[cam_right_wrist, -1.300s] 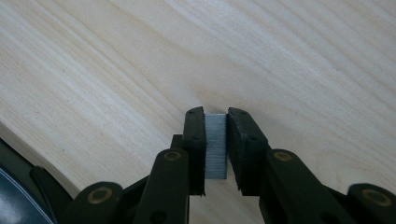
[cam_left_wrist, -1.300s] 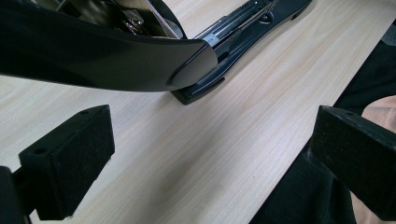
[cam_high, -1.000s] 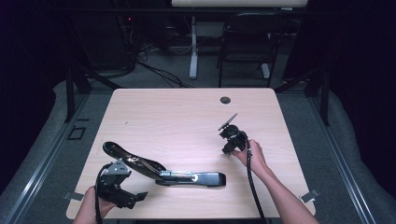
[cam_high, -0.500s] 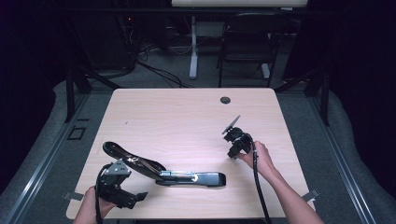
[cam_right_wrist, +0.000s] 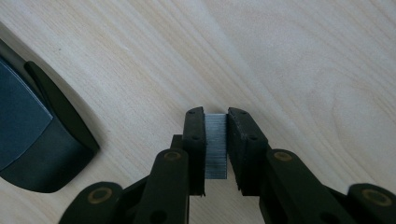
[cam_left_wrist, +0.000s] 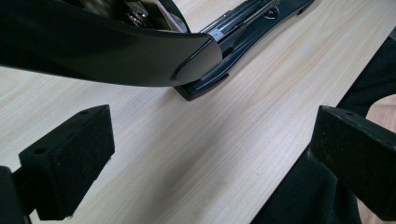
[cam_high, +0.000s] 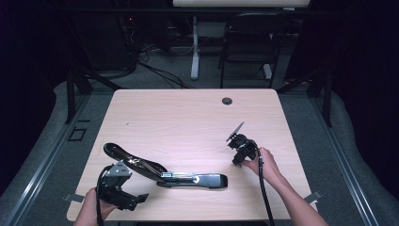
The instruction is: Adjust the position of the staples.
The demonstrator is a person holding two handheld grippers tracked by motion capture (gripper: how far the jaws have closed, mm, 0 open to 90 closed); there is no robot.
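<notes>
Now the right gripper (cam_high: 238,160) sits a touch nearer the person than a second ago, drifting down the pale wooden worktop (cam_high: 188,117) toward its right front, and its jaws are pinching a short silvery strip of staples (cam_right_wrist: 215,144) — you can see the block clamped square between the two black pads in the right gripper view. That shift looks small, more a settling of the load than a real carry. Over on the left, nothing has moved: the long black stapler (cam_high: 164,170) lies hinged open near the front edge, its curved top arm (cam_left_wrist: 107,46) lifted clear of the base, magazine channel exposed. The left gripper (cam_high: 123,197) hangs just beside that raised arm with its jaws spread wide, nothing between them. So the staples are secured and the stapler is open; to my eye the next job is bringing the strip leftward across to the channel, well apart for now.
</notes>
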